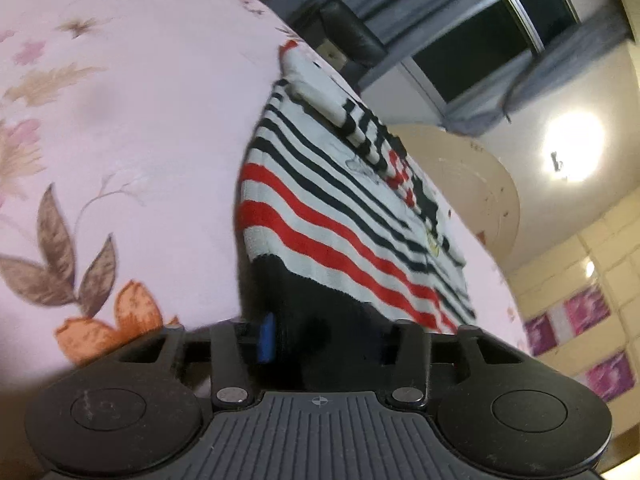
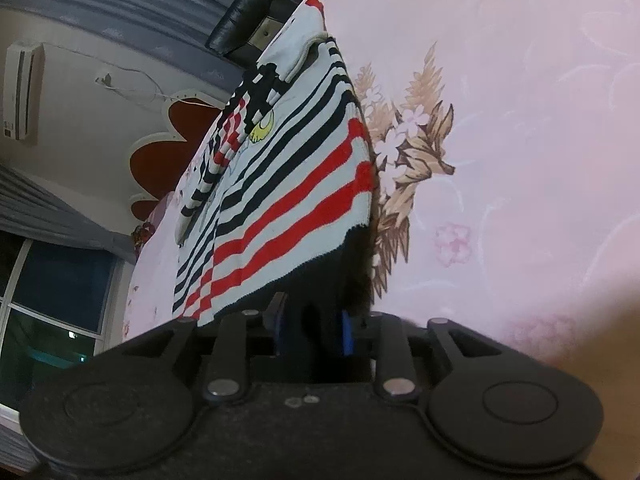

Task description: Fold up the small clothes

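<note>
A small knitted sweater (image 1: pixel 340 208) with white, red and navy stripes and a black hem lies spread on a pink floral bedsheet (image 1: pixel 140 120). My left gripper (image 1: pixel 324 340) is shut on one corner of the black hem, and the fabric bunches over its blue pads. In the right wrist view the same sweater (image 2: pixel 288 200) stretches away from me, its white collar at the far end. My right gripper (image 2: pixel 314 332) stands at the other hem corner. Its blue pads are slightly apart, with the black hem lying loosely between them.
The bedsheet (image 2: pixel 520 120) spreads wide on the outer side of each gripper. Beyond the bed are a dark padded headboard (image 1: pixel 352 36), grey curtains and a dark window (image 1: pixel 480 52), and a wall air conditioner (image 2: pixel 22 88).
</note>
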`<state>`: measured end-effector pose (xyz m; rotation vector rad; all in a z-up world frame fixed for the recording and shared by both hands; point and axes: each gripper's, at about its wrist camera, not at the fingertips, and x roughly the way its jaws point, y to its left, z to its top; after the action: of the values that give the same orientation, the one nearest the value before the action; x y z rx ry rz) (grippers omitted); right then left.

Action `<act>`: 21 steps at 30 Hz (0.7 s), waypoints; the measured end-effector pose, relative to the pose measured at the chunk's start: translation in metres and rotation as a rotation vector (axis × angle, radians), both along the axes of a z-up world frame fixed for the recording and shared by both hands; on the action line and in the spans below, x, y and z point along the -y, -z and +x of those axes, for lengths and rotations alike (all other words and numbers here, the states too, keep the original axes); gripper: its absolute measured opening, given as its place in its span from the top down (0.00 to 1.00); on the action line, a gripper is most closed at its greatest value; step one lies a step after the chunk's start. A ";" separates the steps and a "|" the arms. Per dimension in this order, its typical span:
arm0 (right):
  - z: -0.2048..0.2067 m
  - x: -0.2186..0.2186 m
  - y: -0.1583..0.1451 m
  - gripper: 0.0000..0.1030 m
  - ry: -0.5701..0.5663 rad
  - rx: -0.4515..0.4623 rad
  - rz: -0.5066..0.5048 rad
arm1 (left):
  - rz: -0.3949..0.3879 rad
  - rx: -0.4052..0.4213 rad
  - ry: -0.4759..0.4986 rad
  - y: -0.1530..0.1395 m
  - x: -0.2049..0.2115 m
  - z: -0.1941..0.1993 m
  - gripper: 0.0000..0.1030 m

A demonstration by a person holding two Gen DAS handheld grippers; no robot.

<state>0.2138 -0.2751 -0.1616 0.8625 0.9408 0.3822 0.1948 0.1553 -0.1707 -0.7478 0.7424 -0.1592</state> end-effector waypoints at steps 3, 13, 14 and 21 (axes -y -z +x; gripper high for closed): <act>0.002 -0.006 -0.004 0.94 -0.035 0.005 -0.078 | 0.009 0.003 -0.019 0.001 0.001 -0.004 0.96; -0.001 0.015 -0.009 0.95 0.014 0.067 -0.006 | -0.120 0.047 -0.105 0.002 -0.022 -0.015 0.96; -0.002 0.015 -0.013 0.95 0.022 0.082 0.015 | -0.144 0.071 -0.110 -0.006 -0.024 -0.015 0.96; 0.033 0.021 -0.070 0.95 0.053 0.217 0.059 | -0.192 0.196 -0.110 -0.066 -0.039 0.027 0.96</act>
<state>0.2465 -0.2963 -0.0912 0.8787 0.7077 0.4508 0.2220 0.1946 -0.1051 -0.9388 0.5025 -0.2032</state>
